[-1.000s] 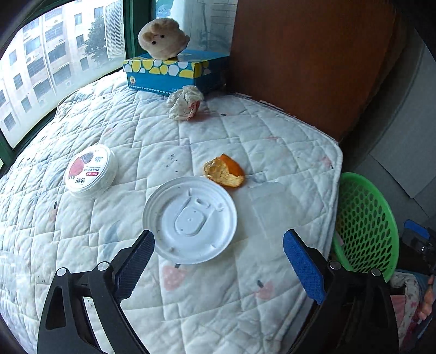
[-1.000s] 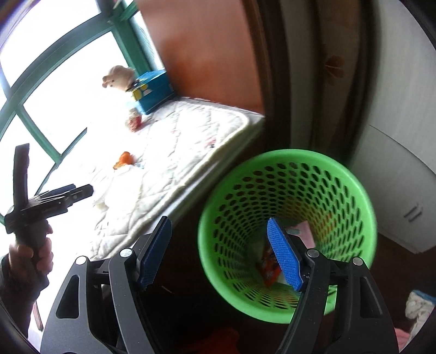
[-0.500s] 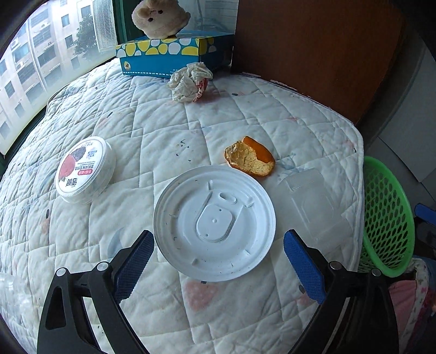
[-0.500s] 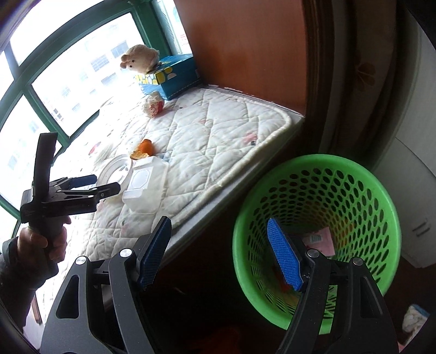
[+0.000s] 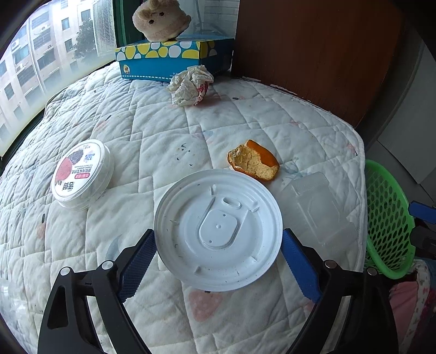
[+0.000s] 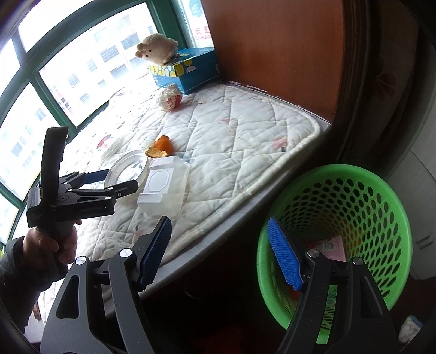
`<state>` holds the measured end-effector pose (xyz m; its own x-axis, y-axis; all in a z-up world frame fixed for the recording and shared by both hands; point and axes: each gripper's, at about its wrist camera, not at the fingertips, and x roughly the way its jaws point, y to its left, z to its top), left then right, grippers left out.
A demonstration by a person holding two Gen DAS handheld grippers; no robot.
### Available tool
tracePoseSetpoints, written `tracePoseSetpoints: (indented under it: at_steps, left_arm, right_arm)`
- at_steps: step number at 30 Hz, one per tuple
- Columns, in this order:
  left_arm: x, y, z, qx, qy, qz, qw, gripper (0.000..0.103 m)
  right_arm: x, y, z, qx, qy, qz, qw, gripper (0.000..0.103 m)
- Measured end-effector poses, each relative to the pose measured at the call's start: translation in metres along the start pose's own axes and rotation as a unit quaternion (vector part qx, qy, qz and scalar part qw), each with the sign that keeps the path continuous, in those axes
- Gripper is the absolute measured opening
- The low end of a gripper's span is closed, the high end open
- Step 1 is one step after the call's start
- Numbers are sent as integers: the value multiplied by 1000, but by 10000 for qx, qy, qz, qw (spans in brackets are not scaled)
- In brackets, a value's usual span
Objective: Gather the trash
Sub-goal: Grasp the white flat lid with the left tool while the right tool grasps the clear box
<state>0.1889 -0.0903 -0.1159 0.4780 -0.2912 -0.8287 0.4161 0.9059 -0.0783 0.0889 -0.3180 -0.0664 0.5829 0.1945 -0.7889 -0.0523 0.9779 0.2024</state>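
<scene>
Left gripper (image 5: 218,261), jaws open, now straddles the white plastic lid (image 5: 218,231) on the quilted pad (image 5: 152,128); a second ago the lid lay ahead of its fingertips. Right gripper (image 6: 220,253), open and empty, has swung from over the green basket (image 6: 354,207) toward the pad's edge. Beyond: clear plastic box (image 5: 318,209), orange peel (image 5: 253,160), a round tub (image 5: 81,174) printed "12g", crumpled wrapper (image 5: 192,84), tissue box (image 5: 174,60), plush toy (image 5: 160,16).
</scene>
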Motion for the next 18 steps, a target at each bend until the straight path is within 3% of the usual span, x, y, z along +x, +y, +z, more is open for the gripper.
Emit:
tracePoseSetpoints:
  at_steps: [18]
  left_arm:
    - [-63, 45, -19, -546, -442, 98, 9975, 87]
  right_arm:
    - [63, 61, 28, -258, 320, 400, 9984, 69]
